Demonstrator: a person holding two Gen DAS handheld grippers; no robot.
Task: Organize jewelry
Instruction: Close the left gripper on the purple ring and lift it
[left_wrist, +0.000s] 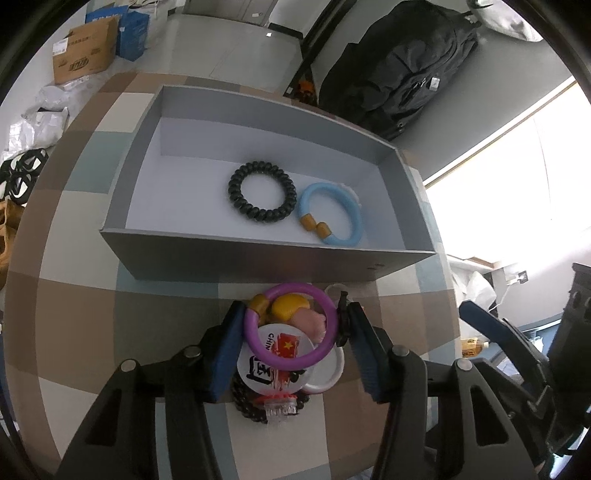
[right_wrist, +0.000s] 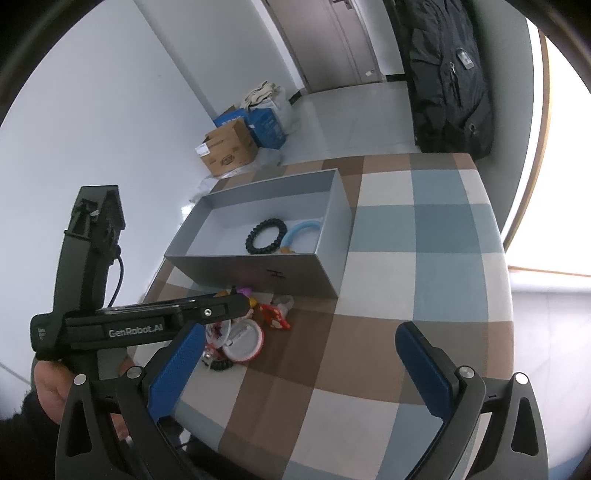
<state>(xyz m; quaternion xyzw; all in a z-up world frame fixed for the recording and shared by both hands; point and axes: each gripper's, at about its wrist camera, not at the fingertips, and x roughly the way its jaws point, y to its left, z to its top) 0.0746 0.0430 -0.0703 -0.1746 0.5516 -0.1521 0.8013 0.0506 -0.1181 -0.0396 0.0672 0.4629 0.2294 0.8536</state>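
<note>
1. The purple ring bracelet (left_wrist: 290, 325) sits atop the jewelry pile (left_wrist: 284, 365), lower centre of the left wrist view, bracketed by the left gripper (left_wrist: 290, 345); whether its pads already pinch, I cannot tell.
2. Next, likely: grip, lift over the grey box (left_wrist: 258, 258)'s near wall, beside the black coil bracelet (left_wrist: 263, 192) and blue bracelet (left_wrist: 330, 214).
3. The right gripper (right_wrist: 306, 369) hangs open, empty, over the checked tablecloth (right_wrist: 424, 229).

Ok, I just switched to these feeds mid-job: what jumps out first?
The grey box in the middle of the checked tablecloth, holding a black spiral hair tie beside a light blue bracelet. Just in front of it, the left gripper brackets a purple ring atop a small heap of trinkets, including a round badge. The right gripper hangs open and empty over bare cloth.
</note>
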